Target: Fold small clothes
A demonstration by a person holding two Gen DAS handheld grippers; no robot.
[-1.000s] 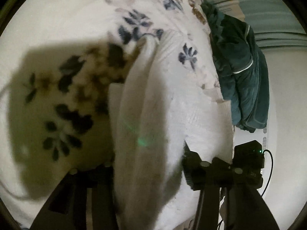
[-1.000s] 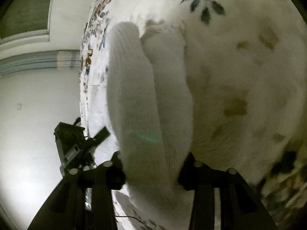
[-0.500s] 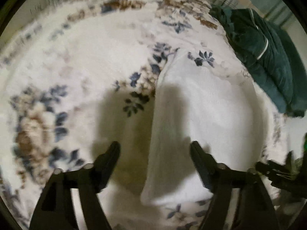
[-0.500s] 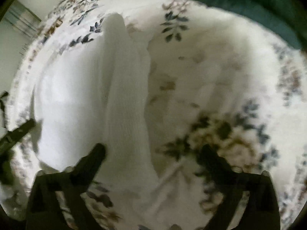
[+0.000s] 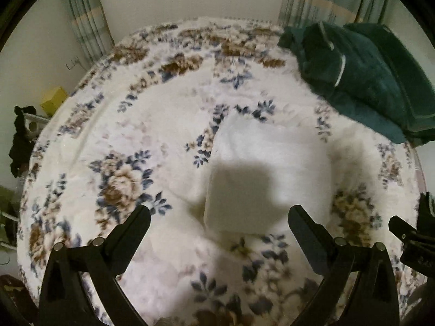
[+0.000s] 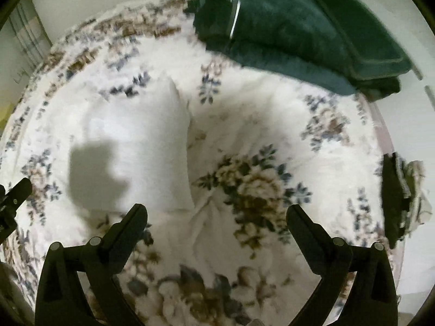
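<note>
The white garment [image 5: 269, 174] lies folded on the floral bed [image 5: 152, 125], ahead of both empty, spread grippers: left gripper [image 5: 218, 217], right gripper [image 6: 217, 214]. Its edges should be squared gently before another piece is fetched.

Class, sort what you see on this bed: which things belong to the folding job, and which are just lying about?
Job:
white garment, folded flat
left hand-held gripper, open
right hand-held gripper, open

Lying about:
green blanket
floral bedspread
yellow box
curtains
</note>
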